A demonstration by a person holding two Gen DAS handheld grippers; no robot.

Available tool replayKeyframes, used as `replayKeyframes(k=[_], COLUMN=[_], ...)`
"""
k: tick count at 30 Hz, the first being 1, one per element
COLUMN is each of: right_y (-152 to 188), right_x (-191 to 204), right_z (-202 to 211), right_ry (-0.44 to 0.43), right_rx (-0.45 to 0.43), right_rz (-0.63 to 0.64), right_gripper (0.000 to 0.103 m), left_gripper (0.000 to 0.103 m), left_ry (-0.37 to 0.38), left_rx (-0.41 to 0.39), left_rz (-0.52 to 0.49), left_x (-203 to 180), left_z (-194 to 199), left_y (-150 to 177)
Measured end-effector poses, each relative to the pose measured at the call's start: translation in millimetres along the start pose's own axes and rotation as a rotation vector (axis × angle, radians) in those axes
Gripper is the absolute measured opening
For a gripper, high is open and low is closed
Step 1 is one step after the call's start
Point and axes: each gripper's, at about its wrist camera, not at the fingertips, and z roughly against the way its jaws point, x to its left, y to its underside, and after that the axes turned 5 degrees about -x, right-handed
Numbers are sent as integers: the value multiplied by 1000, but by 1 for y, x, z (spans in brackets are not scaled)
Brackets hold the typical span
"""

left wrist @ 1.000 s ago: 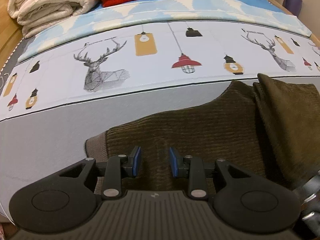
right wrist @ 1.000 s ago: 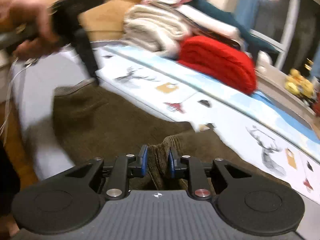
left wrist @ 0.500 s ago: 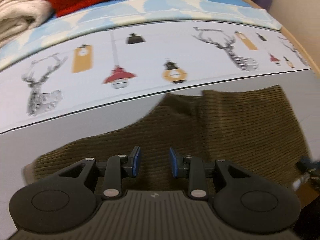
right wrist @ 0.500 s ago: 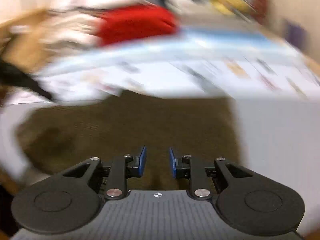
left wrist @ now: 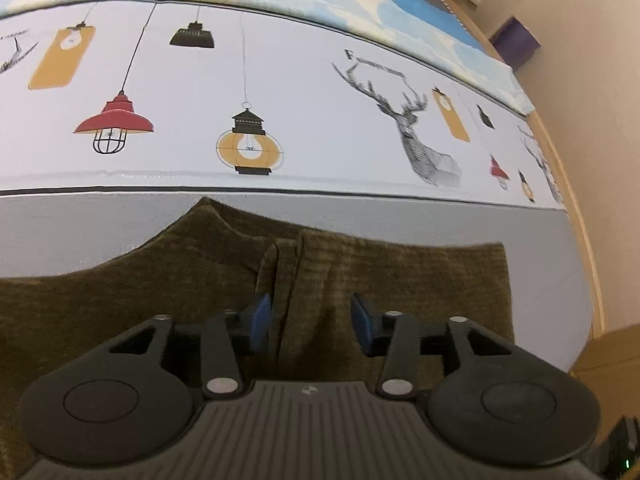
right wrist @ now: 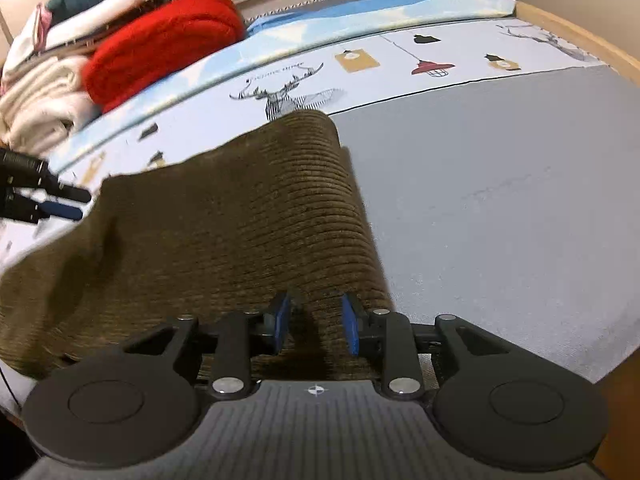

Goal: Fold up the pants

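Olive-brown corduroy pants (left wrist: 168, 292) lie folded on the grey part of the bed sheet; they also show in the right wrist view (right wrist: 224, 216). My left gripper (left wrist: 311, 322) is open just above the pants, with a vertical seam or fold edge between its blue pads. My right gripper (right wrist: 314, 322) is open and empty, low over the near right edge of the pants. The left gripper's tips (right wrist: 60, 202) show at the far left of the right wrist view.
The sheet (left wrist: 280, 112) is printed with lamps and deer. A red knit (right wrist: 160, 48) and cream blankets (right wrist: 36, 100) are stacked at the head of the bed. The wooden bed edge (left wrist: 580, 220) runs along the right. Bare grey sheet (right wrist: 500, 200) lies right of the pants.
My right gripper let go of the pants fold and now hovers open at the pants' right edge. My left gripper moved right along the pants and opened wider.
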Motion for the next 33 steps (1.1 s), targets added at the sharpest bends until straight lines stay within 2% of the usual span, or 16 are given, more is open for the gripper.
replayKeyframes(k=[4,7,8,9,11,14,15,19,21,22,25,27,30,32,33], right_y=[-6,-8,-8,-8,-9,-10,-11,-9,-10,-10,-12,-11,-9,-9,-11], right_x=[11,13,14,14,15,18,20,28,31,32,33,34,41,45,47], right_z=[-4,-9,-9,-9,-9,-7,-6,-11,-10,-8,-7,-10,-13,-9,-5], right_ry=[19,31,35,37,43,46,46,52,73,78,85,98,117,125,122], right_rx=[14,20,21,21,19,2,-4,3,3,1,3,17,21,12,-4], right_rz=[47,57,61,63,66,69,77,120,134,132,123,133,170,179,173], right_gripper=[42,42,42,42,42,42,42,42,42,42,42,42,42,42,42], left_gripper=[56,56,44,27,21,19,20,23,23,23,27,27,28,30,30], left_ry=[-10,-32,-30,-15,-9,54,53,-23,-119,-124,-16,48,104,87,41], left_rx=[18,34,28,25,12,-42,-49,-11,-37,-56,-73,-35,73,185,231], left_rz=[47,29,18,-9,-64,-50,-48,-27,-70,-80,-91,-158,-354,-552,-645], left_x=[10,12,11,9,1,4,7,19,14,12,9,2,-19,-30,-34], left_z=[-26,-39,-39,-37,-24,4,8,-4,3,12,36,45,42,27,18], left_y=[-4,-3,-2,-2,-3,-7,-7,-5,-4,-4,5,19,53,88,105])
